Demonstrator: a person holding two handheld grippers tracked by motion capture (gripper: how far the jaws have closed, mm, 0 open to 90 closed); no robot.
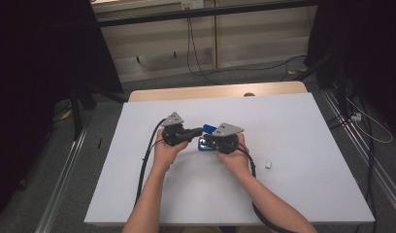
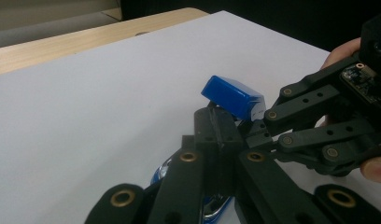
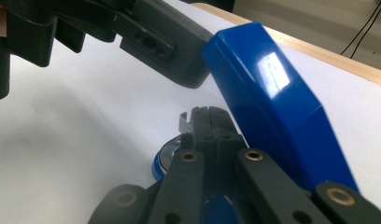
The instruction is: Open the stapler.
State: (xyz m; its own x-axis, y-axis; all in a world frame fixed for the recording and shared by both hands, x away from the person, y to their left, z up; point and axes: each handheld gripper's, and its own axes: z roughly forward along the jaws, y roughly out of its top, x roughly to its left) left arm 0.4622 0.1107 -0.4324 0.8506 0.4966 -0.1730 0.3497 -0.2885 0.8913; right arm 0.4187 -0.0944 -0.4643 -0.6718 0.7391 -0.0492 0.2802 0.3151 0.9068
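Dim room, bright white table [image 1: 293,194], glare on blue block [image 3: 272,70].

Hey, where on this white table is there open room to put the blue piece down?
The white table is bare along its left side, across the far strip toward the wooden edge, and at the near right corner. It is crowded in the middle, where both grippers meet over the blue case. A small white piece lies on the right.

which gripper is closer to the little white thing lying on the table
Right. The right gripper sits just left of the small white piece; the left gripper lies farther left.
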